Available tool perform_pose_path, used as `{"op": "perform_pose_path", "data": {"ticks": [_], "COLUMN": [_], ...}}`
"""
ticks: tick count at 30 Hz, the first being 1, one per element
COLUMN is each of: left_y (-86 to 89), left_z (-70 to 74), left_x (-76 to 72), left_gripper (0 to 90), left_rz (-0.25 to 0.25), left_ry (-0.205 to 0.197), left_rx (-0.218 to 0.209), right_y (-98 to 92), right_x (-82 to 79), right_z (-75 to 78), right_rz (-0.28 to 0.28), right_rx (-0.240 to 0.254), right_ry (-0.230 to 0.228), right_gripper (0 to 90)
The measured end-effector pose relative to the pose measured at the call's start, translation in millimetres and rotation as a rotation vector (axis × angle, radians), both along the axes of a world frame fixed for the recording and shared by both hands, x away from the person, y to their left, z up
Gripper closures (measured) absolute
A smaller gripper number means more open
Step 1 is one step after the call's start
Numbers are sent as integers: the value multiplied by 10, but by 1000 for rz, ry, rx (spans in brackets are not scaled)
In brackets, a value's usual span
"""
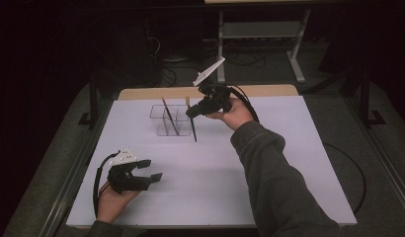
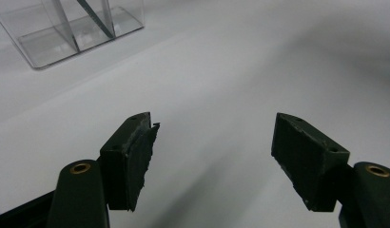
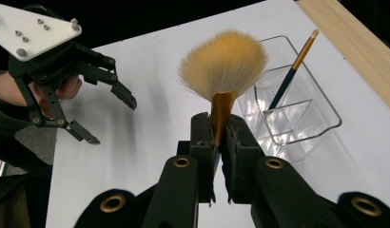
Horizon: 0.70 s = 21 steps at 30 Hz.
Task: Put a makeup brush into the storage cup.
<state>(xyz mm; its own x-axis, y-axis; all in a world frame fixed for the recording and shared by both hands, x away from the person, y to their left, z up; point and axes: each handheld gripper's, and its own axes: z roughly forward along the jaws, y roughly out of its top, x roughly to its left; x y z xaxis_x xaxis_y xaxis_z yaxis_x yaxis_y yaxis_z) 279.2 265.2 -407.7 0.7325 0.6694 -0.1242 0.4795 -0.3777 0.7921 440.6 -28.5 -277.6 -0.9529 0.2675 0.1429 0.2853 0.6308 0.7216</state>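
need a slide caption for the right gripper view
Right gripper clamps a fan brush by its gold ferrule beside a clear organizer holding another brush.

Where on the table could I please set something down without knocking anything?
The white table is bare right of the sleeve, and between the left hand-held gripper and the clear organizer. Around the organizer and the held brush it is crowded.

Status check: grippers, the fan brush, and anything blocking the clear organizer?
Right gripper shut on fan brush, beside clear organizer. Left gripper open, empty. One thin brush in organizer; path clear.
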Motion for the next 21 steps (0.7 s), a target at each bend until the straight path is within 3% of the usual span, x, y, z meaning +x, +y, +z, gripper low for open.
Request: {"op": "perform_pose_path", "data": {"ticks": [21], "left_y": [15], "left_z": [-12], "left_x": [8], "left_gripper": [284], "left_rz": [3], "left_ry": [-2], "left_rx": [-17], "right_y": [130], "right_x": [192], "right_z": [141], "right_rz": [-20], "right_rx": [14], "right_ry": [-23], "right_gripper": [827]}}
